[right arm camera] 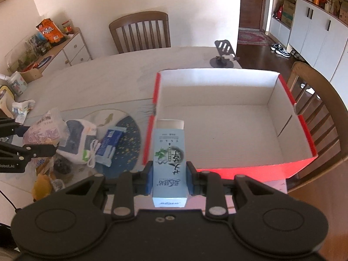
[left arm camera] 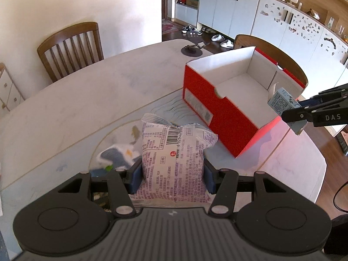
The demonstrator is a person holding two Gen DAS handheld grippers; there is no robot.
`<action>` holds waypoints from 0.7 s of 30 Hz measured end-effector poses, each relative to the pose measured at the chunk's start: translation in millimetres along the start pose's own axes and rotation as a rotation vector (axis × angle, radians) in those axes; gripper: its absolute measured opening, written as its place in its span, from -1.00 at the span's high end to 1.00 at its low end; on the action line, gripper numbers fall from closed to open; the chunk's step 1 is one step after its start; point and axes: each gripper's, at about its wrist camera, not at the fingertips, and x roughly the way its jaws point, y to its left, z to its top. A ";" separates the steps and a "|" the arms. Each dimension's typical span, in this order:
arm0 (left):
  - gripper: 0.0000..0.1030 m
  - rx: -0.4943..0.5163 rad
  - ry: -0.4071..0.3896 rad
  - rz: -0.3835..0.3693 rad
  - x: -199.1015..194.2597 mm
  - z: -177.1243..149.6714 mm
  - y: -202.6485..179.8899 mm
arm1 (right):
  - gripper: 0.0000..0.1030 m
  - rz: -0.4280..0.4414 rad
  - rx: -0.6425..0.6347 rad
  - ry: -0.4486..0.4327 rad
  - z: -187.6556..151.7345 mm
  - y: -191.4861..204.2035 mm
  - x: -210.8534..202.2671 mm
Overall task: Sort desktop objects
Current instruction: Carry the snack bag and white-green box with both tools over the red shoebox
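Seen from the left wrist, one snack packet (left arm camera: 174,163) printed with purple text sits at the lower centre, clamped between the fingers of the left gripper (left arm camera: 173,177). One red box (left arm camera: 219,108) with a white inside stands open at the centre right on a pale table (left arm camera: 87,100). At the right edge the right gripper (left arm camera: 291,111) pinches one small blue carton (left arm camera: 282,104) by the box's near corner. Two wooden chairs show, one at the upper left (left arm camera: 71,47) and one behind the box. White cupboards (left arm camera: 228,10) line the upper right wall. Seen from the right wrist, the blue carton (right arm camera: 169,163) stands at the lower centre, gripped between that gripper's fingers (right arm camera: 169,180) just at the near left corner of the red box (right arm camera: 228,117), which fills the centre right. At the left edge the left gripper (right arm camera: 24,139) holds the packet (right arm camera: 45,130) above a heap of several more packets and a white cable (right arm camera: 93,152) on a blue round mat (right arm camera: 128,139). Two chairs show again, and one low cabinet (right arm camera: 74,47) at the upper left.
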 end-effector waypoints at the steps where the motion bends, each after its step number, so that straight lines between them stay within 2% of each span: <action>1: -0.05 0.002 -0.001 0.001 2.5 4.0 -3.6 | 0.46 0.000 0.003 0.001 1.2 -5.1 0.7; 21: -0.06 0.074 0.010 -0.040 69.0 86.8 -84.5 | 0.46 -0.067 0.075 0.012 16.0 -80.0 18.9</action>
